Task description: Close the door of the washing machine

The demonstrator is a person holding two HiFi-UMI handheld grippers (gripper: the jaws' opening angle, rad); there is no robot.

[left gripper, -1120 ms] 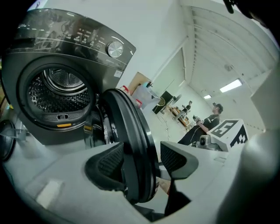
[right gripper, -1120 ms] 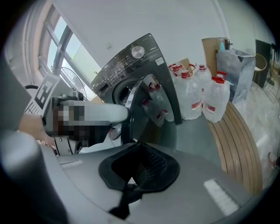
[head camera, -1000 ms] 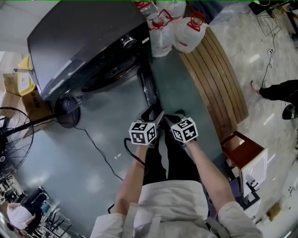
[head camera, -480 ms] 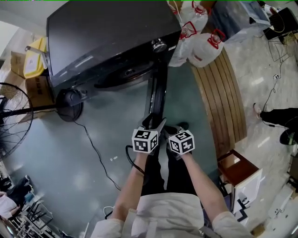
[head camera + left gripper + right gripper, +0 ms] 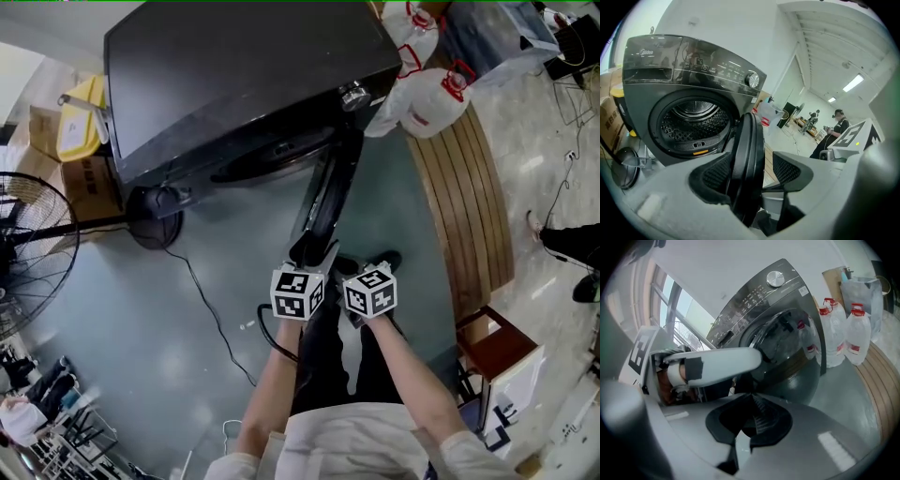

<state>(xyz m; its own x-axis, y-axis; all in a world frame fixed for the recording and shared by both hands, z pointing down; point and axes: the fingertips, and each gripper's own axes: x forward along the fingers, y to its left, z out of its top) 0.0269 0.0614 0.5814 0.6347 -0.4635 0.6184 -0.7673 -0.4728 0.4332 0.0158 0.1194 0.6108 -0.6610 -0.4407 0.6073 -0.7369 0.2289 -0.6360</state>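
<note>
Grey-green polished floor (image 5: 187, 309) of a workshop-type room, seen from above w/ a person's two forearms reaching fwd

Left gripper (image 5: 314, 251): jaws apart, straddling the free edge of the washer door (image 5: 325, 197). The left gripper view shows the door's thick black rim standing upright btwn the ribbed pads (image 5: 712, 174). It sits tight against the left-hand pad, w/ a sliver of gap before the other.

Right gripper (image 5: 350, 267): jaws together, nothing in them, held just beside the left one on the door's outer side, clear of the glass.

Door hangs roughly halfway out from the dark front-load washing machine (image 5: 234, 75), attached on the side nearest the control knob (image 5: 353, 95). Drum mouth (image 5: 693, 119) is fully exposed.

Btwn the door's inner face & the machine front: bare floor. A round fan base (image 5: 155, 202) sits just beside the machine's opposite front corner, & a black cable (image 5: 202, 300) trails from it across the floor toward the person.

On the door's outer side: a strip of open floor, then the edge of a curved wooden bench (image 5: 464, 187). Water jugs (image 5: 427, 94) are crowded at its far end, near the machine's knob-side corner
</note>
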